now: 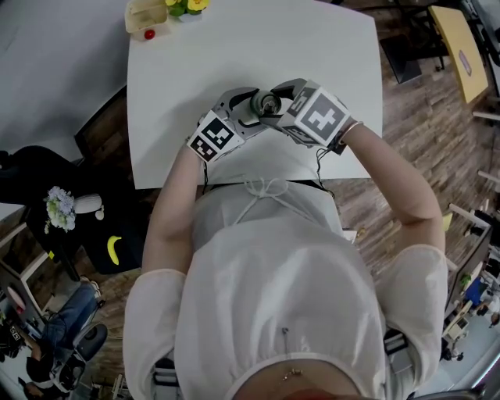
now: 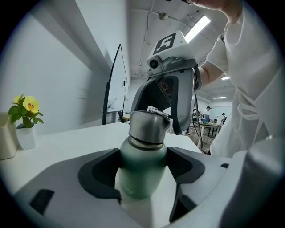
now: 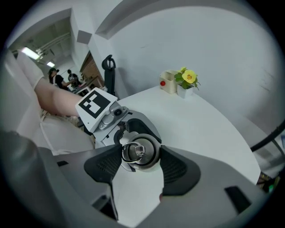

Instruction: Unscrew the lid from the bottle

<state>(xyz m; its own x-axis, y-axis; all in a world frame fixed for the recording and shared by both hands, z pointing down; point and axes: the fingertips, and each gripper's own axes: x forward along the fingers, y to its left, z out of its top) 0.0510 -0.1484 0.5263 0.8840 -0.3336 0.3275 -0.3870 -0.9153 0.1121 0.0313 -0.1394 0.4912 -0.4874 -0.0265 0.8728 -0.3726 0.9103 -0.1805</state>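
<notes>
A green bottle with a steel lid stands upright over the white table, near its front edge. My left gripper is shut on the bottle's body, with one dark pad pressing on each side. From the other side my right gripper reaches over the top. In the right gripper view its two pads touch the lid on both sides, and the lid's ring handle shows on top. The bottle's lower part is hidden behind the jaws.
A yellow flower in a small white pot and a cream box with a red knob stand at the table's far left corner. A dark chair is by the left edge. The person stands close against the front edge.
</notes>
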